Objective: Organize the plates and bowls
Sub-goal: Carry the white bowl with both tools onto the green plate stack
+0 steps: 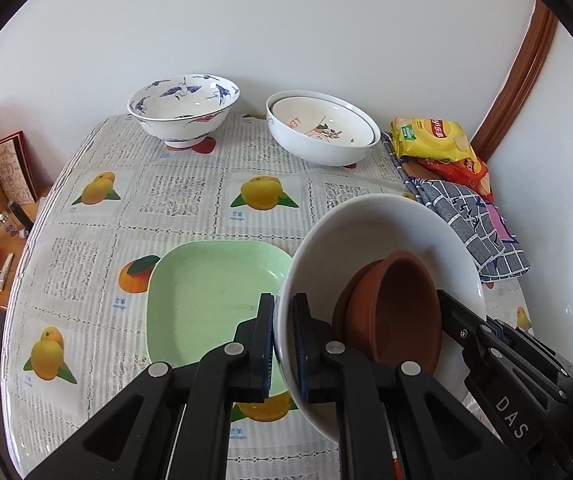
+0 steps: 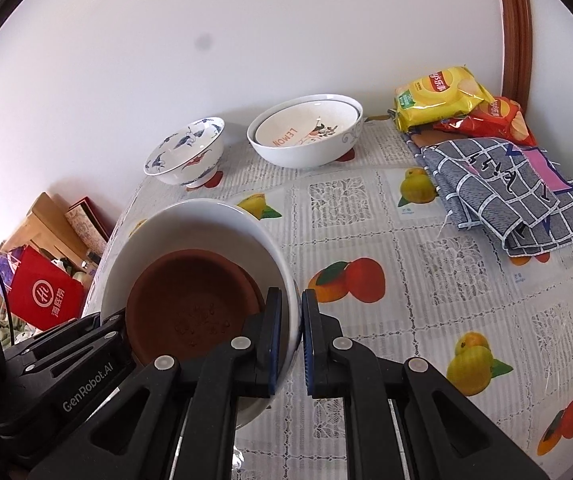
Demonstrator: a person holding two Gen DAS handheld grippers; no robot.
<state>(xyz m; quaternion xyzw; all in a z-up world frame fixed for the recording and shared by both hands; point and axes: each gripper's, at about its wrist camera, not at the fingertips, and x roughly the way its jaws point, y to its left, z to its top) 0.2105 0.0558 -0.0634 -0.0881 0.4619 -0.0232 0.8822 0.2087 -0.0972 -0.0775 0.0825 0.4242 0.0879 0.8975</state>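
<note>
Left wrist, white bowl [image 1: 370,236] rim pinched in left tool [image 1: 284,344]

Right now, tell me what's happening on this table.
A person is carrying a large white bowl with both grippers: the left gripper is clamped on one side of its rim, the right gripper on the opposite side. Brown clay dishes sit nested inside it. It is held tilted, beside a green square plate on the tablecloth. At the back stand a blue-patterned bowl and a stack of two white bowls.
</note>
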